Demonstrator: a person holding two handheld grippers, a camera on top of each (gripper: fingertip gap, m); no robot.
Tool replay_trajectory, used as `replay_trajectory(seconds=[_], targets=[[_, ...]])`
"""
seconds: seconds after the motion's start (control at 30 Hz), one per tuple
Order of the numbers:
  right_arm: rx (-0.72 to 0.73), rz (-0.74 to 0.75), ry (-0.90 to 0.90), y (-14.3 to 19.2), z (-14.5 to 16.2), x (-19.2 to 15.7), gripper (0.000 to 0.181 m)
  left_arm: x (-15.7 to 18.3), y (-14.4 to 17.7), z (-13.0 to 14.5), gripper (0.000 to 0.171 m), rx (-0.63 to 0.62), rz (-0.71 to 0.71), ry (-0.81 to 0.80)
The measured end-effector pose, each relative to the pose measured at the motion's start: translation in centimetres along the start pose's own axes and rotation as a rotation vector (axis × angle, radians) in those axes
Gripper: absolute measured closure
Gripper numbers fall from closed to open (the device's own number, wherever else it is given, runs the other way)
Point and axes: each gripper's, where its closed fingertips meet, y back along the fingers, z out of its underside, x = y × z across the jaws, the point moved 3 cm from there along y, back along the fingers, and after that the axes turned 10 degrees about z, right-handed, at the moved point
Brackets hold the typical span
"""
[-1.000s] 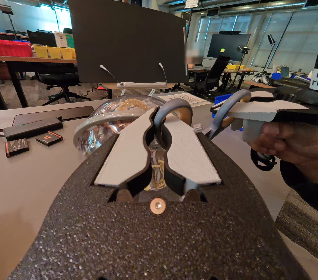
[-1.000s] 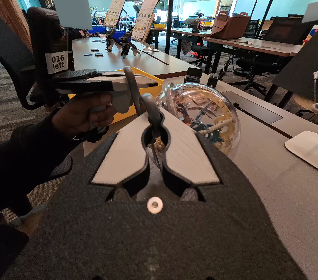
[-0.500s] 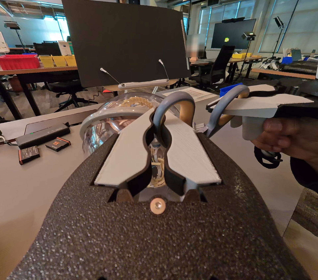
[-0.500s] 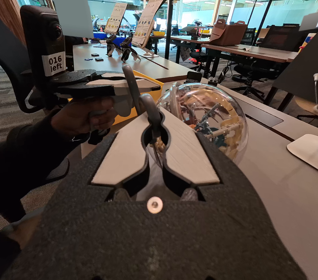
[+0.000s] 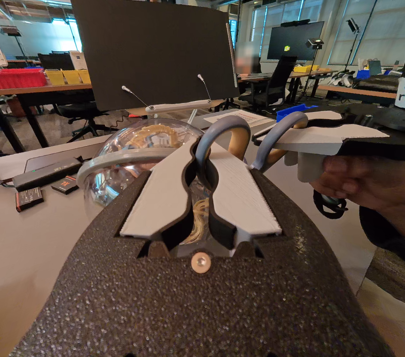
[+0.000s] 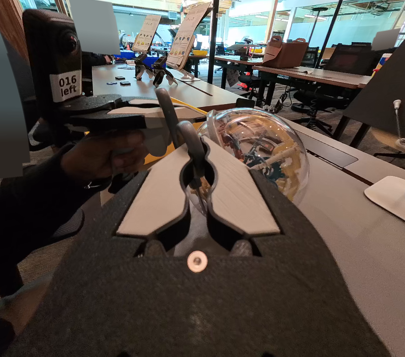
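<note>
Left wrist view: small black battery packs [image 5: 29, 198] lie on the grey table [image 5: 43, 258], then the clear plastic maze sphere [image 5: 131, 157]; the left gripper [image 5: 202, 156] clamps one grey scissor handle loop [image 5: 221, 129], the right gripper [image 5: 271, 133] the other. Right wrist view alone shows the steel blades [image 6: 200, 199] pointing down.

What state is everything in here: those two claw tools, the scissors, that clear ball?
left gripper: shut on one scissors handle loop.
right gripper: shut on the other loop.
scissors: held in the air, handles spread apart.
clear maze ball: closed, resting on the table.
</note>
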Motion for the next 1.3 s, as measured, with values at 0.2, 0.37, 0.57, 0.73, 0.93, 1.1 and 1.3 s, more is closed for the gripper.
replay_trajectory(seconds=[0.2,0.37,0.57,0.73,0.93,1.1,1.3], targets=[[-0.012,0.005,-0.012,-0.1,-0.2,-0.1,0.181,0.1,0.0,-0.1,0.171,0.003,-0.012,0.006],[-0.026,0.006,-0.016,-0.3,-0.7,0.0,0.181,0.1,-0.1,-0.2,0.171,0.012,-0.016,0.043],[-0.064,-0.011,-0.017,-0.3,-0.8,0.0,0.181,0.3,-0.1,-0.4,0.171,-0.004,-0.029,0.016],[-0.095,-0.033,-0.014,-0.4,-0.8,0.2,0.181,0.5,-0.1,-0.4,0.171,-0.009,-0.03,0.004],[-0.121,-0.054,-0.024,-0.4,-0.7,0.5,0.181,0.6,-0.3,-0.3,0.171,-0.023,-0.039,-0.001],[-0.137,-0.063,0.034,0.0,-0.5,0.2,0.181,0.8,-0.1,-0.3,0.171,-0.031,-0.008,-0.031],[-0.094,-0.046,0.07,2.0,-2.0,-0.6,0.181,2.5,0.1,-1.6,0.171,0.013,0.058,-0.058]])
